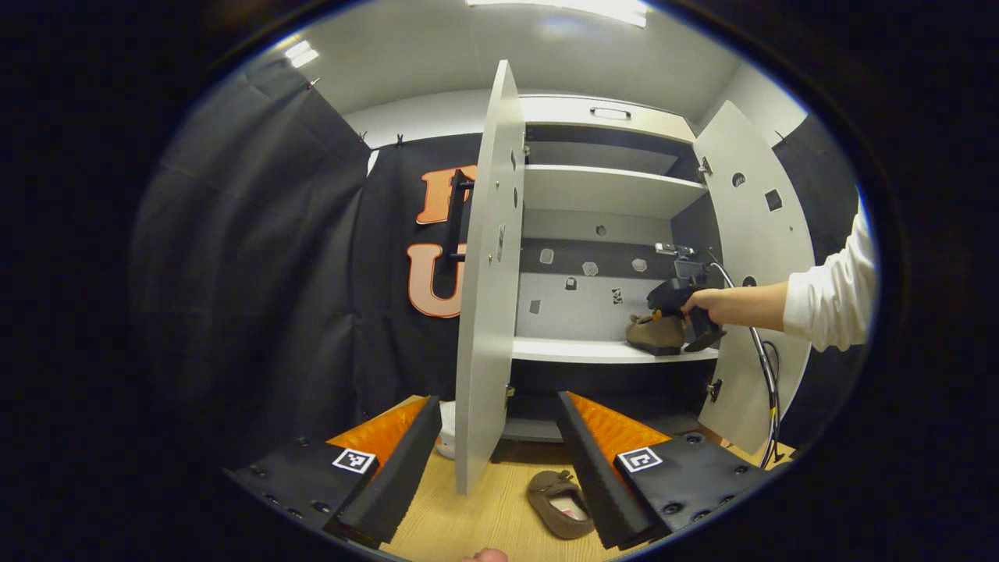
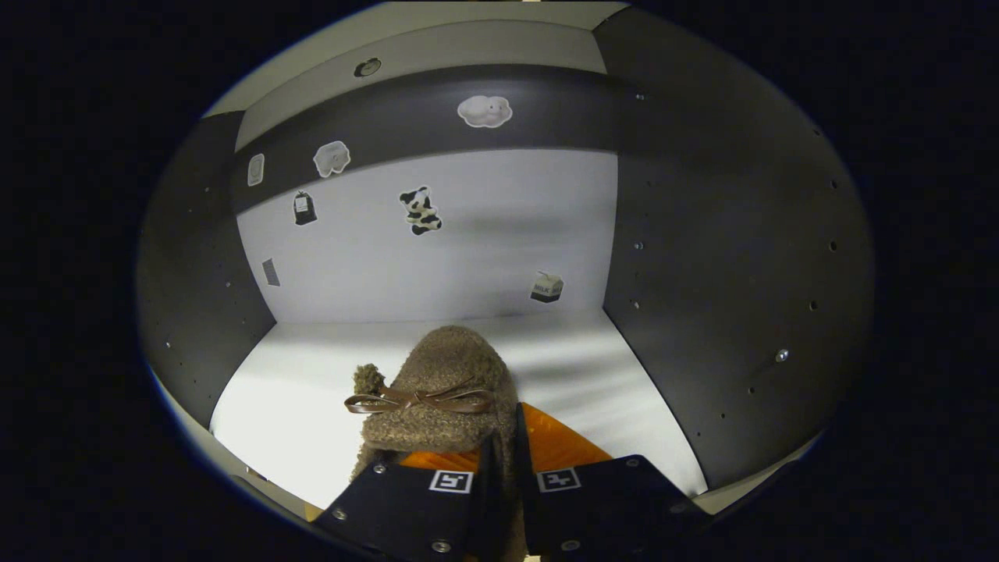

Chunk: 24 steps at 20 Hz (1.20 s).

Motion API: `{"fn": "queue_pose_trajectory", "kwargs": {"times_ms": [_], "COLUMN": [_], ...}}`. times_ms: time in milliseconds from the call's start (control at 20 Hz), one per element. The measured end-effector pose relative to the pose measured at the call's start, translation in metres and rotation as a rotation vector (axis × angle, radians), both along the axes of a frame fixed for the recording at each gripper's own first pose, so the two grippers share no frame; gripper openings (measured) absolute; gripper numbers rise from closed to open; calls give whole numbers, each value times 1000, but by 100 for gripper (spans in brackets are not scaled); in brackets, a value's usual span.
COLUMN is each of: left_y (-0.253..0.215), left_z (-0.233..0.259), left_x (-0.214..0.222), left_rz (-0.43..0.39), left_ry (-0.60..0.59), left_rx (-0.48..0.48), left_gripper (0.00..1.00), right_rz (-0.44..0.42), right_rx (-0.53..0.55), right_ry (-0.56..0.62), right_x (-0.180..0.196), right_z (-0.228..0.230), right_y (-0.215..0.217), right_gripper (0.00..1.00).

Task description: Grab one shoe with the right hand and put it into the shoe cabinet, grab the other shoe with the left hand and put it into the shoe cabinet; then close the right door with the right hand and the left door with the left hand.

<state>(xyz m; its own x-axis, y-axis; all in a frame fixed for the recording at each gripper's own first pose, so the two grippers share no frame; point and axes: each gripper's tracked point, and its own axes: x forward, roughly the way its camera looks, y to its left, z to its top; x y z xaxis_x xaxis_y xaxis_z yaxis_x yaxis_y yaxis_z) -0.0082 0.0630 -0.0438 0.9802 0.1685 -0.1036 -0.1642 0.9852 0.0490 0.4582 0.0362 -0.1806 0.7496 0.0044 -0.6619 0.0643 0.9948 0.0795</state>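
Observation:
A fuzzy brown shoe (image 2: 445,375) with a thin bow rests on the white shelf (image 2: 296,390) inside the cabinet, toe toward the back wall. My right gripper (image 2: 503,476) is shut on its heel rim. In the left gripper view that same shoe (image 1: 654,334) sits at the shelf's right end, and a hand in a white sleeve holds the right gripper (image 1: 680,300) at it. The other brown shoe (image 1: 556,503) lies on the wooden floor before the cabinet, just inside the right finger of my open left gripper (image 1: 499,468), which hovers above it with nothing held.
Both cabinet doors stand open: the left door (image 1: 488,281) swings out toward me, edge-on, and the right door (image 1: 753,265) is behind the arm. Cables (image 1: 769,375) hang by the right door. A white object (image 1: 446,429) sits on the floor behind the left door.

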Motion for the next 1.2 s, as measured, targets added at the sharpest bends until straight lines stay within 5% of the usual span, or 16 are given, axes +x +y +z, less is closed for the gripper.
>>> {"fn": "queue_pose_trajectory", "kwargs": {"times_ms": [200, 250, 300, 350, 450, 1200], "left_y": [-3, -4, -4, -6, -8, -48], "left_z": [-8, -7, -7, -6, -5, 18], "left_x": [0, 2, 2, 3, 3, 0], "left_rz": [-3, -5, -8, -13, -21, -158], "left_ry": [23, 23, 21, 20, 16, -64], "left_rx": [-13, -11, -9, -9, -5, -24], "left_gripper": [97, 97, 96, 96, 96, 96], "right_rz": [18, 26, 32, 34, 57, 210], "right_rx": [-21, -14, 4, 24, 55, 109], "right_ry": [-12, -12, -20, -26, -36, -352], "right_x": [-2, -5, -7, -11, -25, -186], "right_z": [3, 6, 12, 19, 33, 201], "right_y": [-6, -7, -6, -7, -4, 22], "right_gripper": [37, 52, 54, 75, 90, 93]}}
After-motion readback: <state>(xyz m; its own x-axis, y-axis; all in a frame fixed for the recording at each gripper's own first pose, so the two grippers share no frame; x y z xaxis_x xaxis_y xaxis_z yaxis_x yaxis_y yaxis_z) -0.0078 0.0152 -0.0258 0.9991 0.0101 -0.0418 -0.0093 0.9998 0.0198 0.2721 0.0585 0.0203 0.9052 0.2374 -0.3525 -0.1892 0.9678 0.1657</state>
